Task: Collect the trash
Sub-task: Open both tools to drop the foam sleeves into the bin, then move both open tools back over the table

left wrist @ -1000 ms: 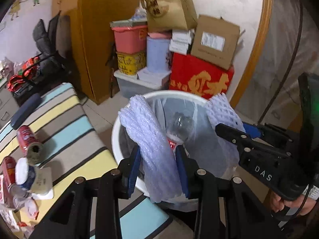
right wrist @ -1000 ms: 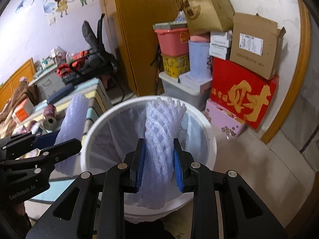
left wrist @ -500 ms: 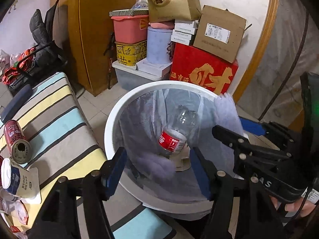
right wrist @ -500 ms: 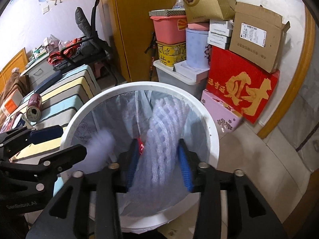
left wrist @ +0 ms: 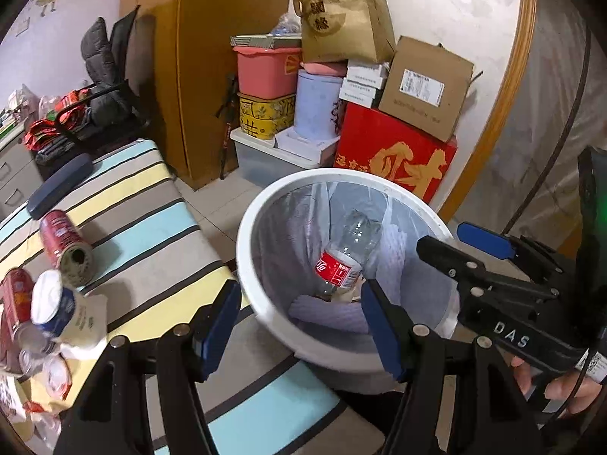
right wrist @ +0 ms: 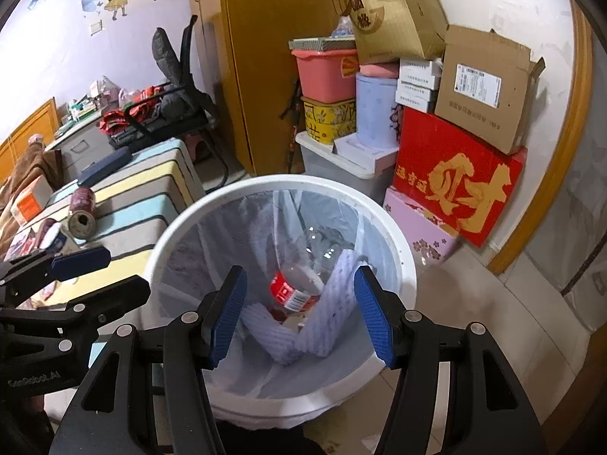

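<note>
White foam-net sleeves (right wrist: 326, 314) lying in round white lined bin (right wrist: 394, 250) beside clear plastic bottle (right wrist: 303, 276), left hand-held gripper (left wrist: 299, 326) and right hand-held gripper (right wrist: 299, 318) both hovering spread apart, holding nothing.

The right gripper (left wrist: 481, 250) body is showing "DAS" in white letters. The left gripper (right wrist: 87, 271) body is showing "GenRobot.AI" (faint, partly shadowed). The red box (right wrist: 455, 182) is displaying large gold Chinese characters. The bottle (right wrist: 299, 284) label and the cardboard box (right wrist: 481, 87) sticker are carrying print too small to read.
</note>
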`<state>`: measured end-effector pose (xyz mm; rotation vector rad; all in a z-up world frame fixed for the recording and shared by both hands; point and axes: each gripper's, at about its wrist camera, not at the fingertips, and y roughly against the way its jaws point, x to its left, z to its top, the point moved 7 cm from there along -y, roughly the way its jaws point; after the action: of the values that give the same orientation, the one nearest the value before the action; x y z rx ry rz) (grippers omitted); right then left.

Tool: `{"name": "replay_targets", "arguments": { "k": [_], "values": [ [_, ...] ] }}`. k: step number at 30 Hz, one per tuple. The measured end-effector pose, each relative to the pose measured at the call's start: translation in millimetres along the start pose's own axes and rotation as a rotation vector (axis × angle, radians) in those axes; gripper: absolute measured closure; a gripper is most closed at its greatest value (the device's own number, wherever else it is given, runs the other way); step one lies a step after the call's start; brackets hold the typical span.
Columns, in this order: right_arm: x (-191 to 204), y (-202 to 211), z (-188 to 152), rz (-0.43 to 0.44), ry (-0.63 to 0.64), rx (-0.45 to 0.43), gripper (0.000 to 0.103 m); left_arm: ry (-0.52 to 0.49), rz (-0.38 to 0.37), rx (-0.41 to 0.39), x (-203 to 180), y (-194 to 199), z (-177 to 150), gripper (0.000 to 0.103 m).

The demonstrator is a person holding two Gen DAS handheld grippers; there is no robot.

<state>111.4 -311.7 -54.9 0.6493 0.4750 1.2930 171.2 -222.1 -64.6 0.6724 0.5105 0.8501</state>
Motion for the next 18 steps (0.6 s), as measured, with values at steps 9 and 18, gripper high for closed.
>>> {"name": "replay_targets", "arguments": {
  "k": [9, 18],
  "values": [
    [24, 17, 5, 0.019, 0.028, -0.050, 0.043, 0.042, 0.032, -0.064, 26, 37, -9, 0.035],
    [55, 33, 4, 0.053, 0.066, -0.087, 0.043, 0.092, 0.068, -0.111, 54, 71, -25, 0.035]
  ]
}}
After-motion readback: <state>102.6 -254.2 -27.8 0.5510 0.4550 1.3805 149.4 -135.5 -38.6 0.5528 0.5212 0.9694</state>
